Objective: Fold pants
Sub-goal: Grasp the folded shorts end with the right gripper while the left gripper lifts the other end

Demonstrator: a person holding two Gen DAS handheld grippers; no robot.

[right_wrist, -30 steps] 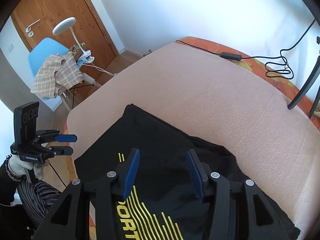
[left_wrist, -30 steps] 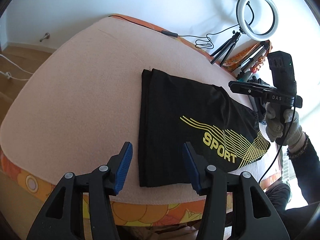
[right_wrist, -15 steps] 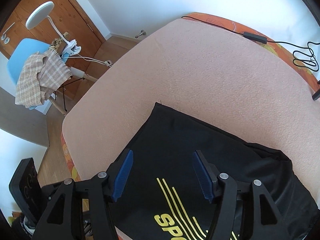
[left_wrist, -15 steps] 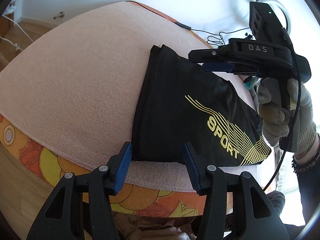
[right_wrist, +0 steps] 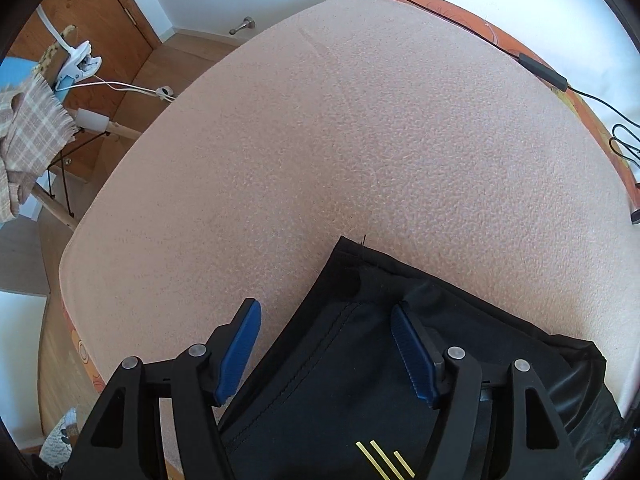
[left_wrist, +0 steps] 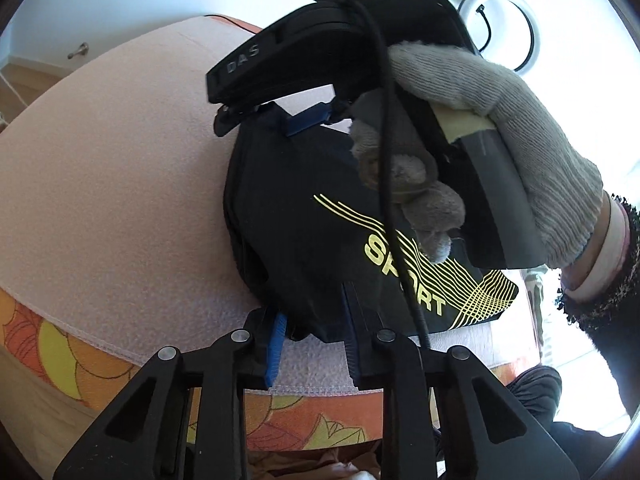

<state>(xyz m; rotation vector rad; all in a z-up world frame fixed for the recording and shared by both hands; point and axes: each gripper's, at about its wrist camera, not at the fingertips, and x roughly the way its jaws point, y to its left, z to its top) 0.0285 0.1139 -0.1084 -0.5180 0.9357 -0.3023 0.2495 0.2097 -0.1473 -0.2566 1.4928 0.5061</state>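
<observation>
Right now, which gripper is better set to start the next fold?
Left gripper: its jaws are closing with the pants near corner between them. Right gripper is opening, straddling the far edge.

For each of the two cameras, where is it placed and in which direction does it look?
Left wrist: sits on the left gripper, looking across the pants on the pink surface; the gloved hand with the right gripper shows.
Right wrist: sits on the right gripper, looking down at the pants' corner; only its own fingers show.
Shared: pants, pink surface.
</observation>
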